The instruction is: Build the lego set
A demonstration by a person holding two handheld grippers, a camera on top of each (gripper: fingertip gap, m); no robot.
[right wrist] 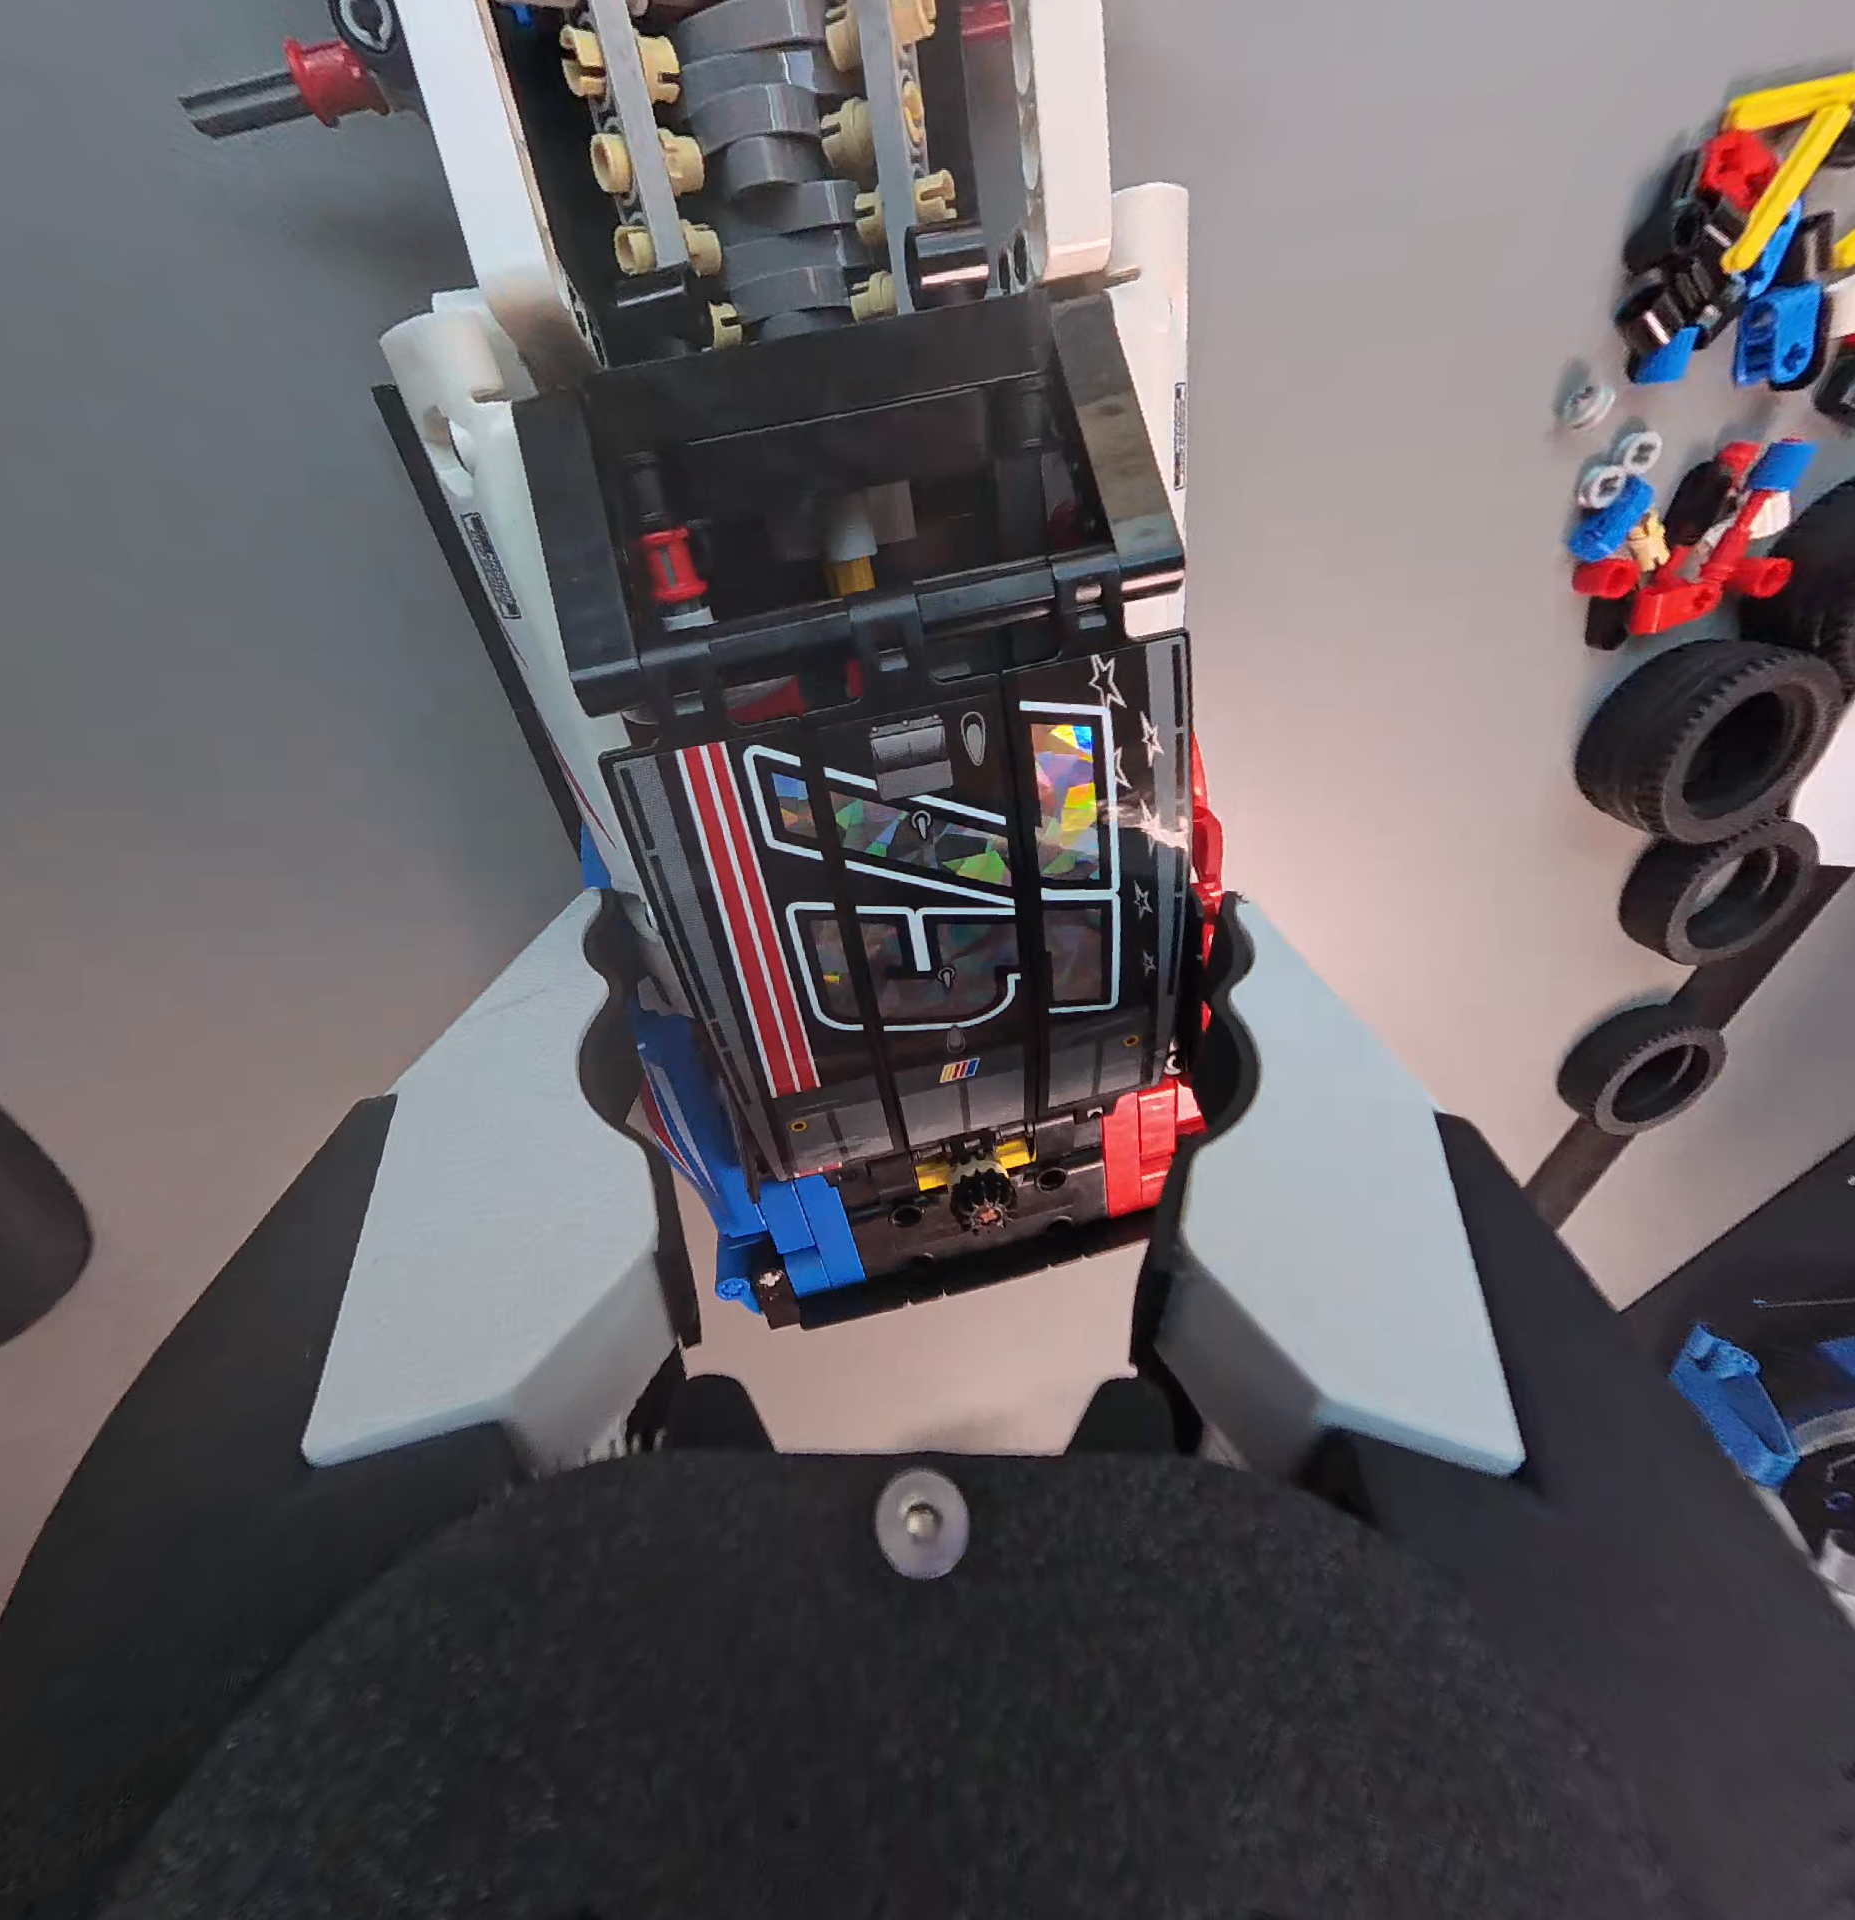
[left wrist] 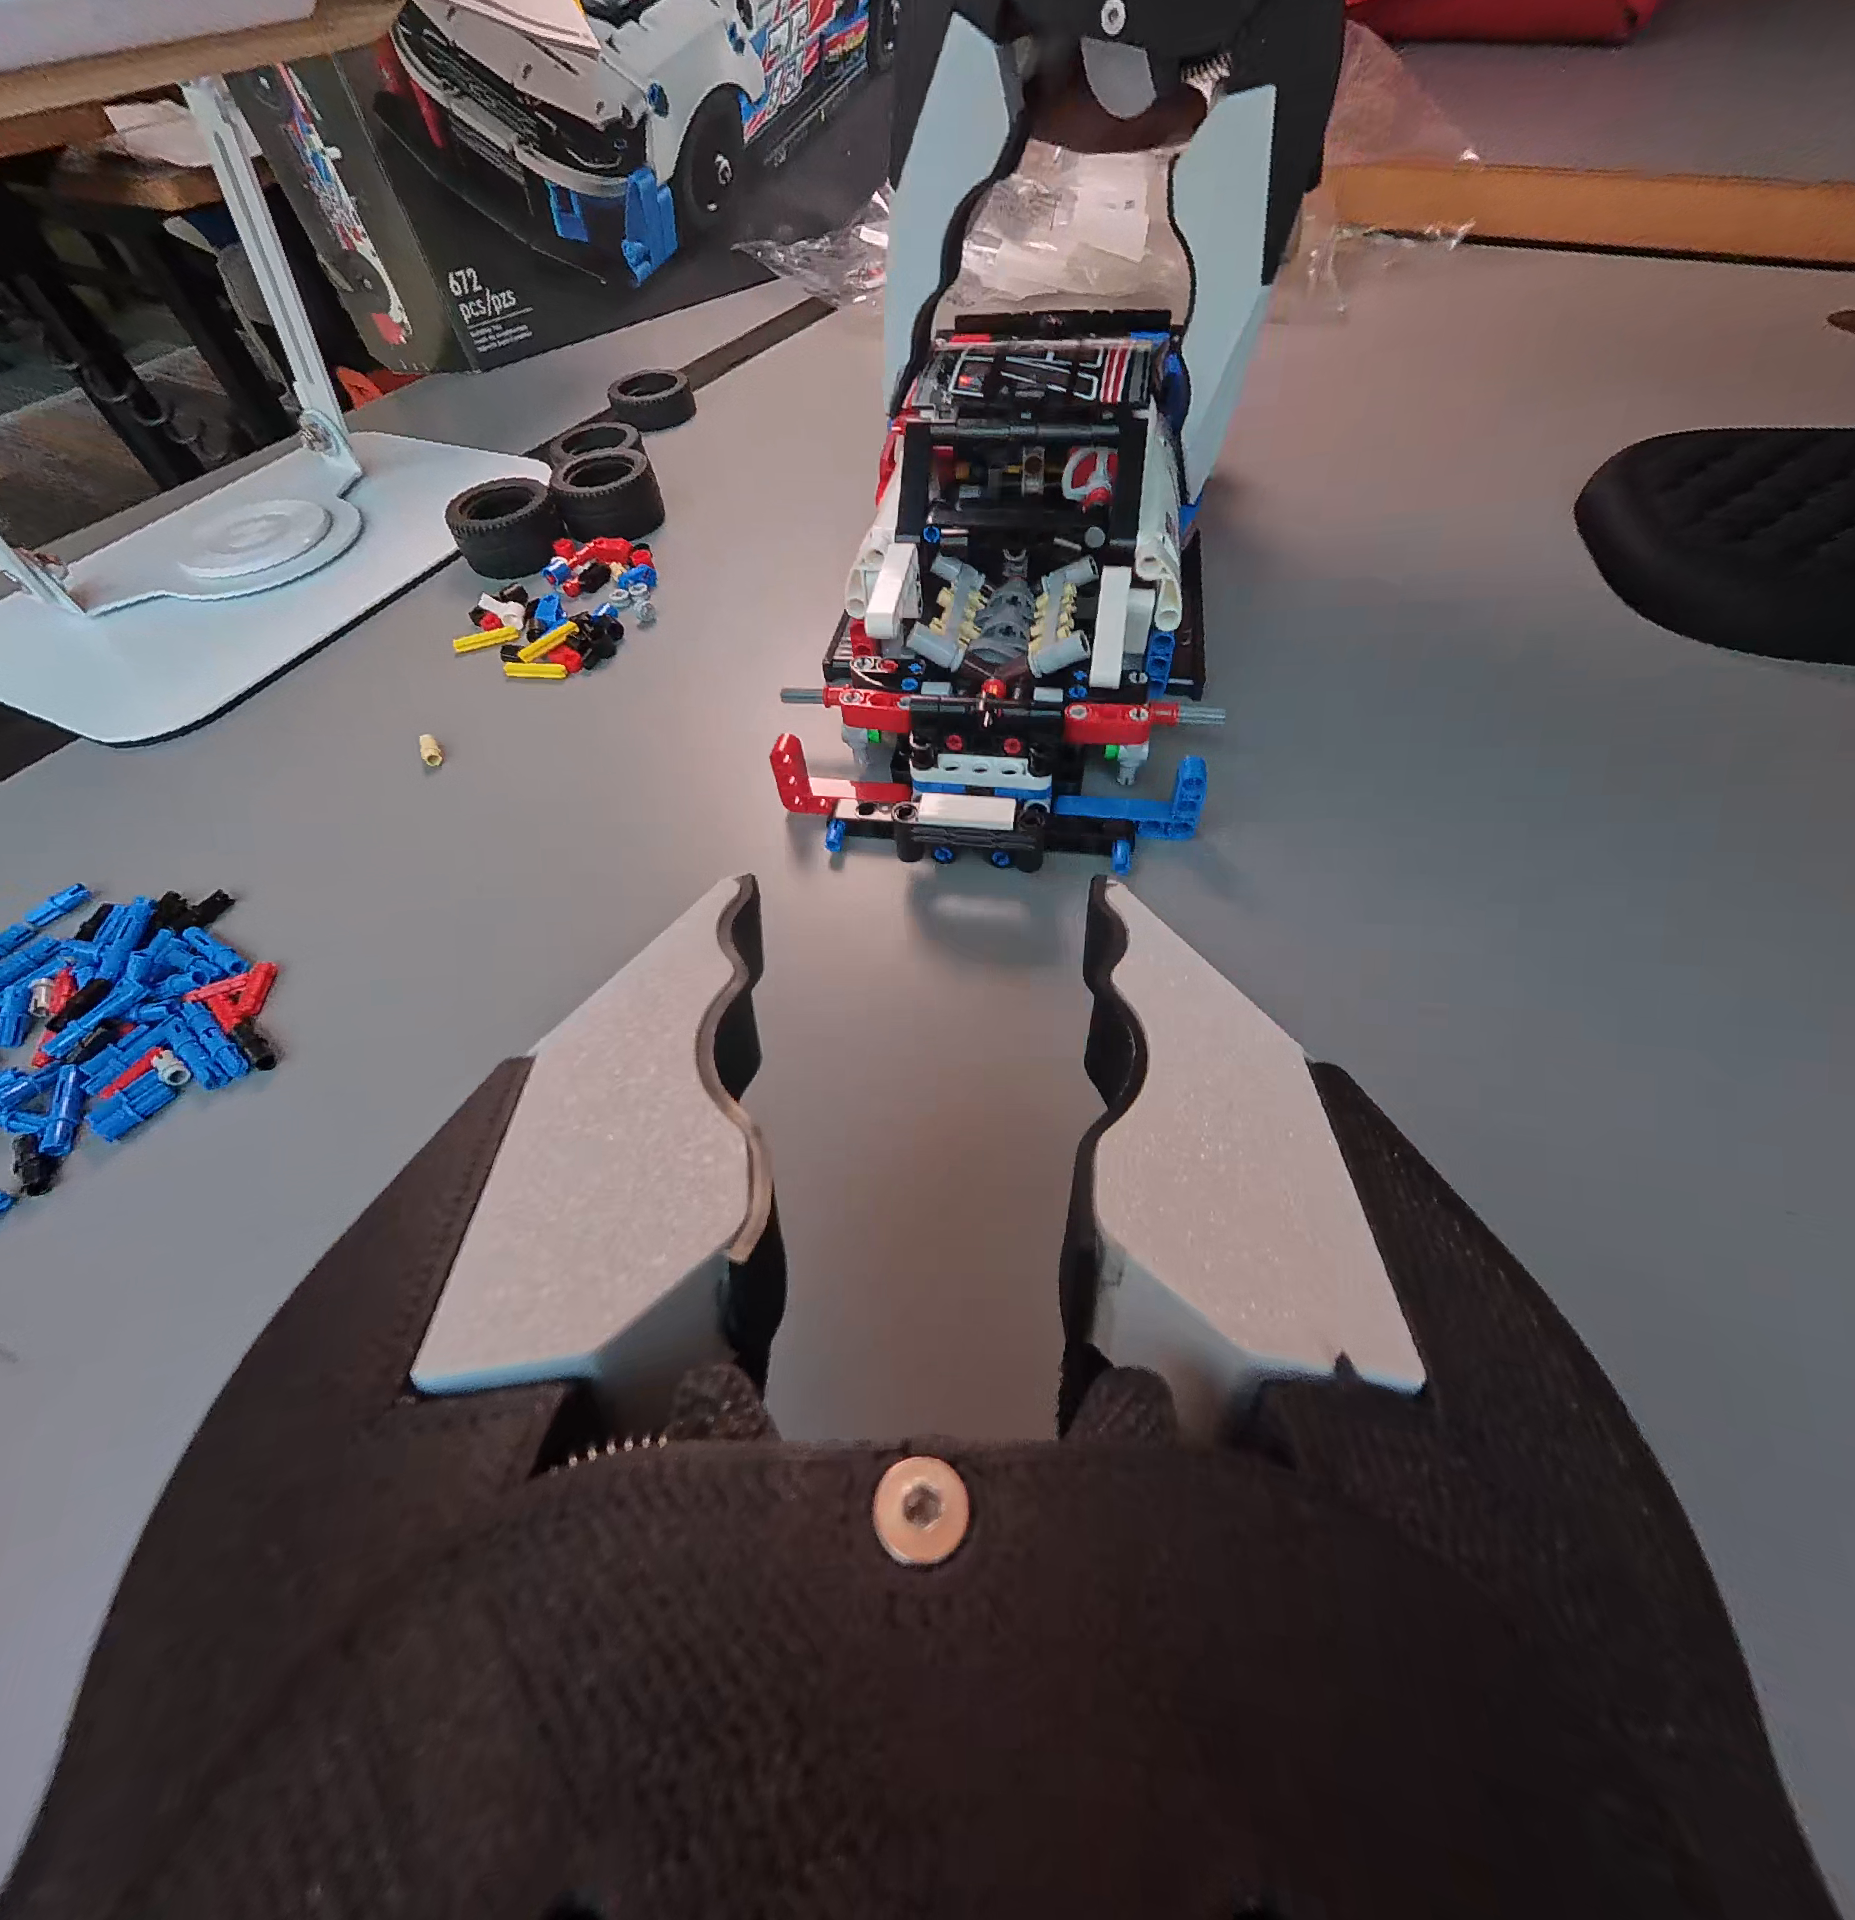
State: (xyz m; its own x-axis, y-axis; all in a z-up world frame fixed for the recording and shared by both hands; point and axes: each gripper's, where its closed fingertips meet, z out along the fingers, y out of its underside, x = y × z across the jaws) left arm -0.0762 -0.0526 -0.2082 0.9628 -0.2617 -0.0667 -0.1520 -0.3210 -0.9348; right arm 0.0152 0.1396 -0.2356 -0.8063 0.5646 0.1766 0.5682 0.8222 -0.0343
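A partly built lego car (left wrist: 1006, 623) stands on the grey table (left wrist: 1474, 935), nose toward my left gripper; its grey engine is exposed and no wheels are on it. My left gripper (left wrist: 923, 899) is open and empty, just short of the car's front bumper. My right gripper (left wrist: 1058, 416) comes from the far side. In the right wrist view the right gripper (right wrist: 910, 914) is shut on the car (right wrist: 902, 520) at its rear, one finger against the blue side, the other against the red side, below the black stickered roof panel.
Several black tyres (left wrist: 590, 478) and a pile of small mixed pieces (left wrist: 570, 613) lie left of the car; they also show in the right wrist view (right wrist: 1712, 769). A pile of blue pins (left wrist: 102, 1029) sits at near left. The set's box (left wrist: 549, 156), a white stand (left wrist: 227, 540) and a black pad (left wrist: 1754, 540) ring the area. Some 20 centimeters of space lies between my two pairs of fingers.
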